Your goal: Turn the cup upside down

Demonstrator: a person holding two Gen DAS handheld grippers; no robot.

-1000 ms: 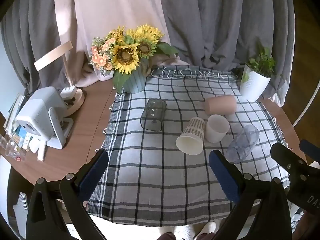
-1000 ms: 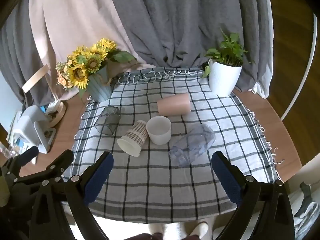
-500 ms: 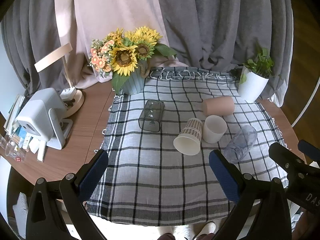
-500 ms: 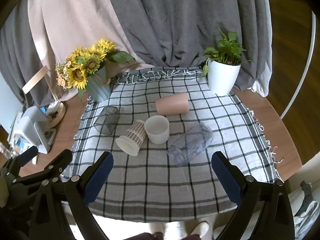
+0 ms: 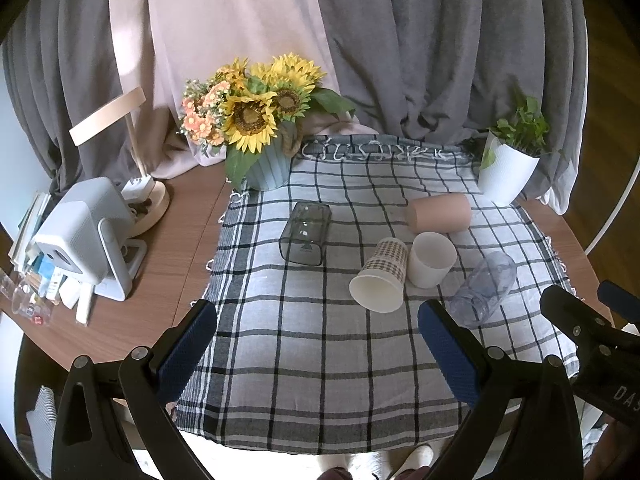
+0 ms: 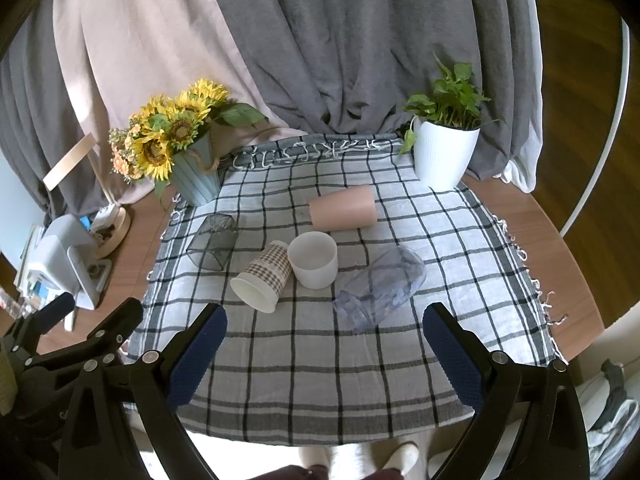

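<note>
Progress: nothing flipped yet, judging by the layout; no cup stands mouth-down, no cup gripped.
White cup (image 6: 313, 259): upright, mouth up, mid-cloth; the only one standing, so likely the one to turn over, though which cup is meant cannot be told.
Checked paper cup (image 6: 262, 277): on its side, touching the white cup, mouth toward the cameras.
Pink cup (image 6: 342, 213): on its side, just behind the white cup.
Clear cup (image 6: 380, 284): on its side, near the white cup's right.
Dark glass (image 6: 211, 241): on its side, apart, toward the flowers (image 6: 168, 136).
Left gripper (image 5: 316, 344): fingers wide apart, holding nothing, above the near part of the checked cloth (image 5: 312, 380).
Right gripper (image 6: 324, 346): fingers wide apart, touching nothing, well short of the cups.
Left to do: approach, grasp, invert, set down.
</note>
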